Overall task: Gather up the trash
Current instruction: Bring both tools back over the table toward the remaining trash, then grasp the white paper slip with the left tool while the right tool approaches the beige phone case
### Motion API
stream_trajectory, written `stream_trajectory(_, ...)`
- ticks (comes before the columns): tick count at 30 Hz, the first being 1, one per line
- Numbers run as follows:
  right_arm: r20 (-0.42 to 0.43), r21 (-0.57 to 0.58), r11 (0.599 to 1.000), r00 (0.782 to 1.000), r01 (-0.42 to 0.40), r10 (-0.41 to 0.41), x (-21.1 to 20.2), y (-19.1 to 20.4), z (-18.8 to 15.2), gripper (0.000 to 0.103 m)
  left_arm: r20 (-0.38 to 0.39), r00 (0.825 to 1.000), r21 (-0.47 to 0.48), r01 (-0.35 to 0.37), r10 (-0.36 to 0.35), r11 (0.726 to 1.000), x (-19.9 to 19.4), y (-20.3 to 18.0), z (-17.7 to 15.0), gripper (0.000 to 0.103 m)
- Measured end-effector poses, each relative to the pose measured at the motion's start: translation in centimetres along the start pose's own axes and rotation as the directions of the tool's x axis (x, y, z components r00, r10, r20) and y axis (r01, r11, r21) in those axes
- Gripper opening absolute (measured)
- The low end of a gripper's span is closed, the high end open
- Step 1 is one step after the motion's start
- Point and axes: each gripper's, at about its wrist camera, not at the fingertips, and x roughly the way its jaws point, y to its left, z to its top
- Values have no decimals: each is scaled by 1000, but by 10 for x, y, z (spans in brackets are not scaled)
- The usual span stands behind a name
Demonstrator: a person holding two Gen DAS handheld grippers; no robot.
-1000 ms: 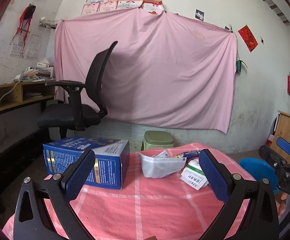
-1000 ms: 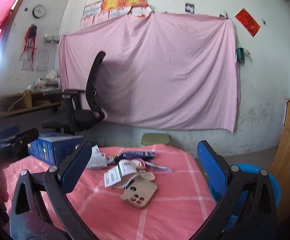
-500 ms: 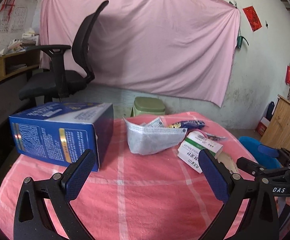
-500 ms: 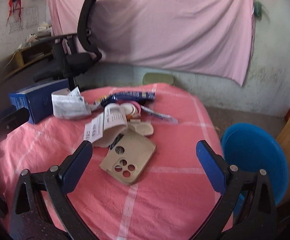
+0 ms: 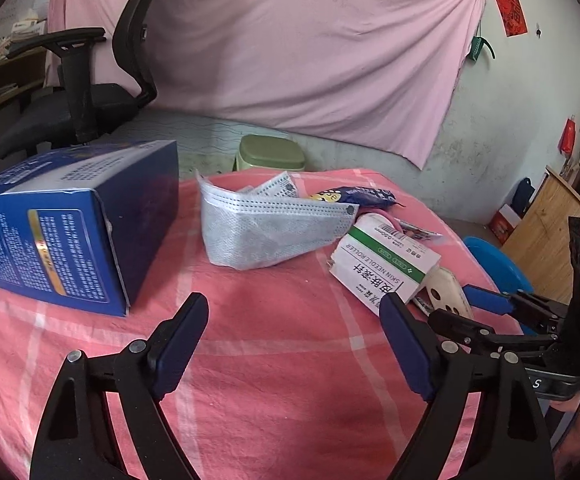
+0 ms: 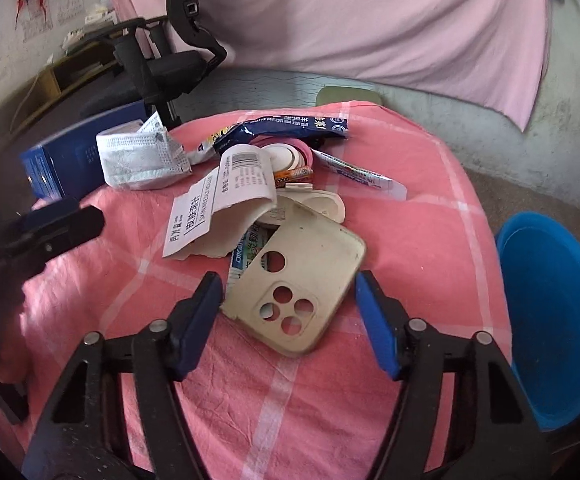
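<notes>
Trash is heaped on a pink checked tablecloth [image 5: 290, 360]: a grey face mask [image 5: 266, 232], a white needle-roller carton [image 5: 382, 264], a dark blue snack wrapper [image 5: 354, 196] and a beige phone case [image 6: 298, 280]. My left gripper [image 5: 292, 312] hovers over bare cloth just in front of the mask, its jaws closing with nothing between them. My right gripper [image 6: 288, 286] points down at the phone case, which lies between its closing jaws. The pads are close to the case's edges but not pressing on it. An orange battery [image 6: 294, 176] lies behind the carton [image 6: 226, 200].
A large blue box [image 5: 70, 232] lies on its side at the table's left. A blue basin [image 6: 550, 320] sits low beside the table's right edge. Behind the table are a black office chair [image 5: 90, 92] and a green stool [image 5: 270, 152].
Both grippers have tipped downward and come closer to the table. Their jaws have narrowed. The right gripper now straddles the phone case, and the left one is close to the mask.
</notes>
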Motion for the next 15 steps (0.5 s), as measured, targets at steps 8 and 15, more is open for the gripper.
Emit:
stream_trajectory(8, -3, 14, 1000, 1000, 19, -19, -10, -20, -6, 80, -106, 991, 60, 86, -79, 995, 23, -22, 3, 72)
stream_trajectory(15, 9, 15, 1000, 1000, 18, -18, -17, -32, -6, 79, -158, 983, 104, 109, -91, 989, 44, -41, 11, 72)
